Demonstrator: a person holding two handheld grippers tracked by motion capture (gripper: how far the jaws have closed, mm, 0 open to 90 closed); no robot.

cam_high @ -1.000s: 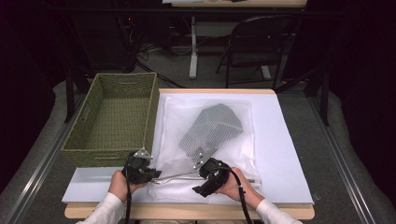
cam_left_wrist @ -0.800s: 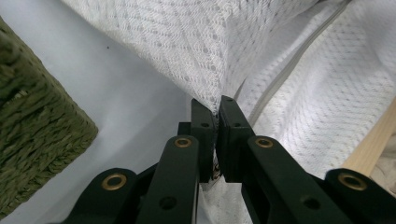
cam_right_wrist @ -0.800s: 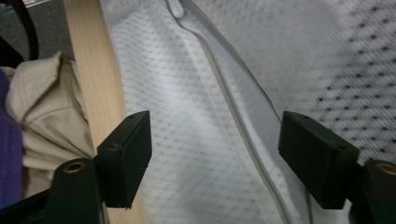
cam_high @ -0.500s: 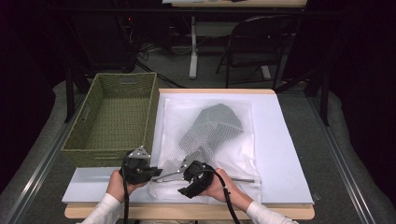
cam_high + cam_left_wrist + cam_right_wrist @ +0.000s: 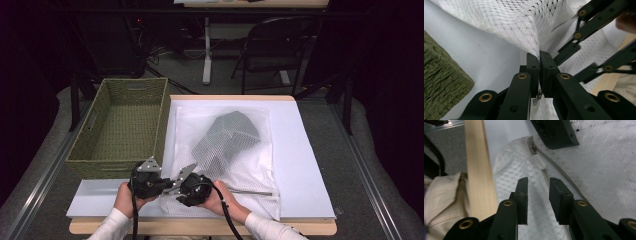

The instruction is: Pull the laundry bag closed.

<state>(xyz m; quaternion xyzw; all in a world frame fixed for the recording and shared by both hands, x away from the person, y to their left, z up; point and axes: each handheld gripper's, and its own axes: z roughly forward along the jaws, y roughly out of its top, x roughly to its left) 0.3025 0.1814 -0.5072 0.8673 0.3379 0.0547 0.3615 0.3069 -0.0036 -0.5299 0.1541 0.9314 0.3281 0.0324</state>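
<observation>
A white mesh laundry bag (image 5: 235, 160) is laid flat on the white sheet (image 5: 305, 150) that covers the counter (image 5: 200, 227), just right of a green woven basket (image 5: 122, 127). Its long axis runs from the near edge of the counter toward the far edge, and its zipped end is turned toward the person, the zipper (image 5: 554, 167) lying across that near end. A grey patterned garment (image 5: 227, 137) is seen through the mesh, folded and set slantwise in the bag. The near left corner of the bag is clamped between the closed jaws of the left gripper (image 5: 539, 56), and the mesh is drawn up in a peak from that pinch. The right gripper (image 5: 538, 183) is held just beside the left one, over the zipper line; its jaws have just been closing, a narrow gap is left between them, and the mesh and zipper tape lie beneath that gap without being pressed. The white zipper pull (image 5: 539, 162) lies just ahead of these jaws.
</observation>
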